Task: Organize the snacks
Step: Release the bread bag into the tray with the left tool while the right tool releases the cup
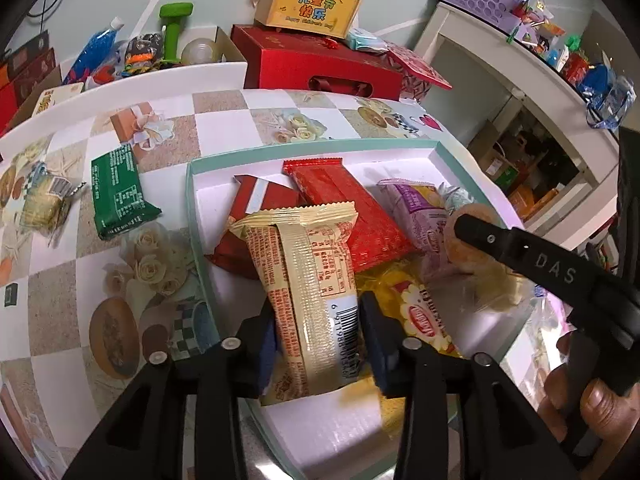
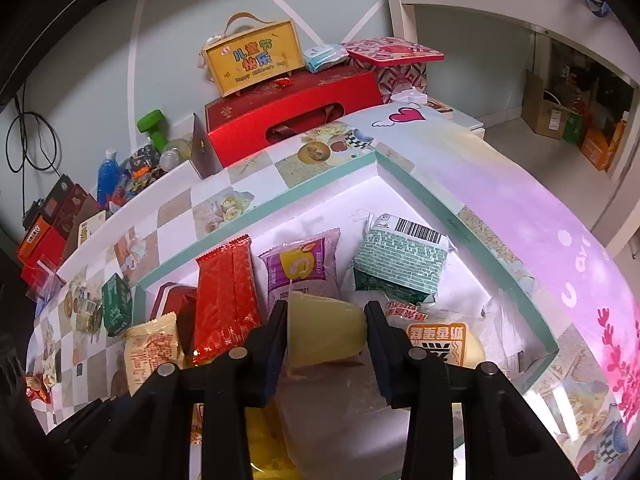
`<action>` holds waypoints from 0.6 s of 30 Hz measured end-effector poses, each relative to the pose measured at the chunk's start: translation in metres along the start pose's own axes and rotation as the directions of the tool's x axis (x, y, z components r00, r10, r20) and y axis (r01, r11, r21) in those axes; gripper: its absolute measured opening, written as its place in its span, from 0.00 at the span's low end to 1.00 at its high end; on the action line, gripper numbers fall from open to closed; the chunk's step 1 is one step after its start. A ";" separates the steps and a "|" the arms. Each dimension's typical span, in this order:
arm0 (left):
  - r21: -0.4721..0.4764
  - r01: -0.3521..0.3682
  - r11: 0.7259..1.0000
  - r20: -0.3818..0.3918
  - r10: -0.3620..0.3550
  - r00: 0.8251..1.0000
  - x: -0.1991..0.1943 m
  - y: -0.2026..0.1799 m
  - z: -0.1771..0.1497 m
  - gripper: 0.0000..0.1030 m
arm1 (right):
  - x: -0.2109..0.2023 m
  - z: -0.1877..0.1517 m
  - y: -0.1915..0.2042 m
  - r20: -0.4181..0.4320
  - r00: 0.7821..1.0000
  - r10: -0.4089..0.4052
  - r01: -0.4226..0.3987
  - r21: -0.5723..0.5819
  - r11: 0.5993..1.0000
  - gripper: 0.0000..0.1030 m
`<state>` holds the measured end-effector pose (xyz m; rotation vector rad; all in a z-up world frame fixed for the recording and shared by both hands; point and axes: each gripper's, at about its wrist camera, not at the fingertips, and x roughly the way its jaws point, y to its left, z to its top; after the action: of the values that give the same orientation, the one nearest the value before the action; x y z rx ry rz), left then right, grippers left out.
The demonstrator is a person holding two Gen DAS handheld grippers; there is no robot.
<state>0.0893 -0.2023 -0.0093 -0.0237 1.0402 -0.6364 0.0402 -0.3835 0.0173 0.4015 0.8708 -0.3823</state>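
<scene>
Snacks: mostly gathered in the teal-rimmed box (image 1: 192,200). Our left gripper (image 1: 318,344) brackets the beige wafer pack (image 1: 308,280), pads looking slack; our right gripper (image 2: 326,336) pinches a pale yellow cake (image 2: 324,328). We suggest laying both flat, beside the red packet (image 2: 228,296), not stacked.

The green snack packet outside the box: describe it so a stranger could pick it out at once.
Start from the shallow box with the teal rim on the patterned tablecloth. Left of that rim, out on the cloth, lies the green snack packet, flat with white printed text facing up. It is the only dark green wrapper there; its neighbour is a clear-wrapped pale snack.
</scene>
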 end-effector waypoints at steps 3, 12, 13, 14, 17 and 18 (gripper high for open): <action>0.009 -0.001 1.000 0.010 0.000 1.000 -0.005 -0.004 0.001 0.57 | -0.003 0.001 -0.001 0.006 1.000 -0.011 0.011 0.001 1.000 0.47; -0.003 -0.009 1.000 0.058 0.010 0.998 -0.028 -0.001 0.007 0.59 | -0.010 0.003 0.003 0.020 1.000 -0.004 0.004 -0.008 1.000 0.47; -0.011 -0.011 1.000 0.067 0.012 0.998 -0.032 0.001 0.008 0.60 | -0.009 0.003 0.004 0.018 1.000 -0.002 0.002 -0.011 1.000 0.47; -0.021 -0.016 1.000 0.077 0.017 0.997 -0.035 0.004 0.009 0.61 | -0.009 0.002 0.006 0.016 1.000 0.001 0.000 -0.015 1.000 0.47; -0.055 -0.030 0.998 0.097 0.035 0.995 -0.041 0.014 0.011 0.65 | -0.006 0.001 0.016 0.006 1.000 0.018 -0.017 -0.039 0.999 0.48; -0.070 -0.034 0.997 0.103 0.041 0.994 -0.043 0.018 0.012 0.66 | -0.006 0.000 0.020 0.004 1.000 0.024 -0.023 -0.050 0.998 0.49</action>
<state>0.0926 -0.1688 0.0255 -0.0959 0.9584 -0.5596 0.0465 -0.3653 0.0254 0.3641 0.8691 -0.3389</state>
